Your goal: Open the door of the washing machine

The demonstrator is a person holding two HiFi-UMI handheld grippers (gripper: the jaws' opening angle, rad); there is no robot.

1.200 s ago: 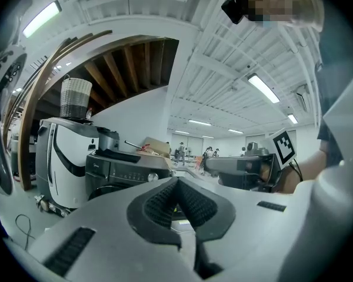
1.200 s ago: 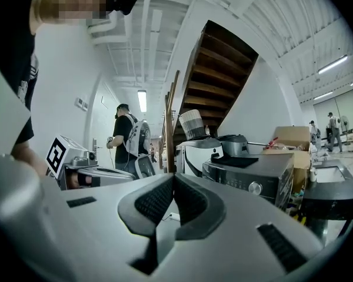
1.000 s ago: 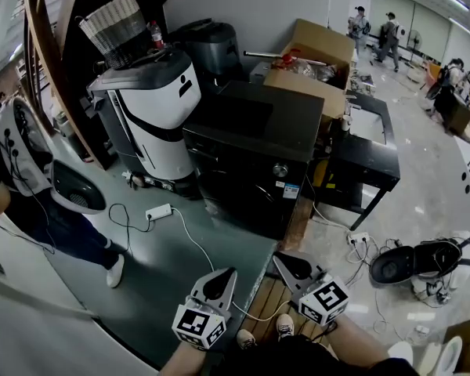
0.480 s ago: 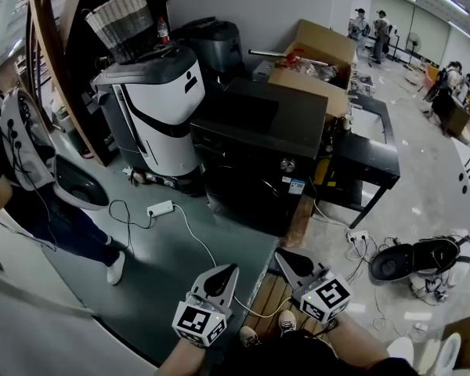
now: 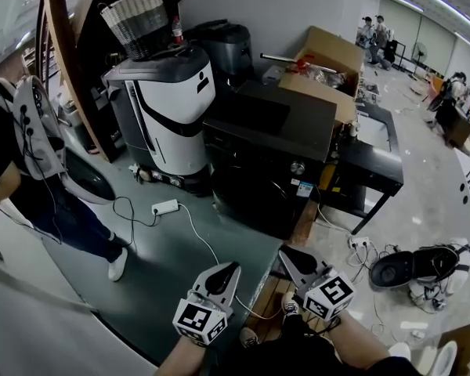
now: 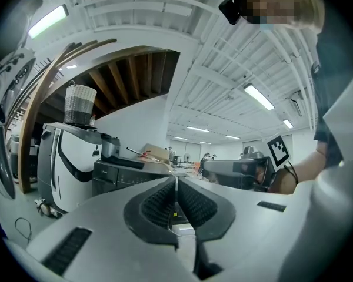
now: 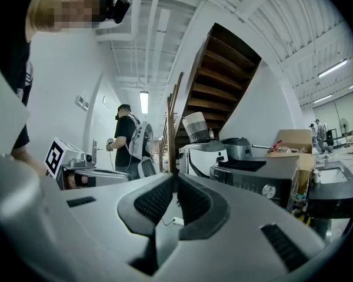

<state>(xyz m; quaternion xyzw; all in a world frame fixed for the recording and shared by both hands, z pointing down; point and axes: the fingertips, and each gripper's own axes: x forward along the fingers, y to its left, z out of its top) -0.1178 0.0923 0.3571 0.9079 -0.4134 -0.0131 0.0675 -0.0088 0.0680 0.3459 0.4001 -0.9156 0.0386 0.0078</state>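
Closing in, I had not yet reached the washing machine [image 5: 270, 124], which stood at twelve o'clock, well apart, its door [image 5: 247, 190] apparently shut. My left gripper [image 5: 229, 268] and right gripper [image 5: 287, 251] had jaws pressed together, empty. Against a second earlier, the machine sat slightly nearer.

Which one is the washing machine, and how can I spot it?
Look along the white wall. Right of the tall white-and-black machine with a basket on top stands the washing machine. It is the only all-black box, with one round silver knob.
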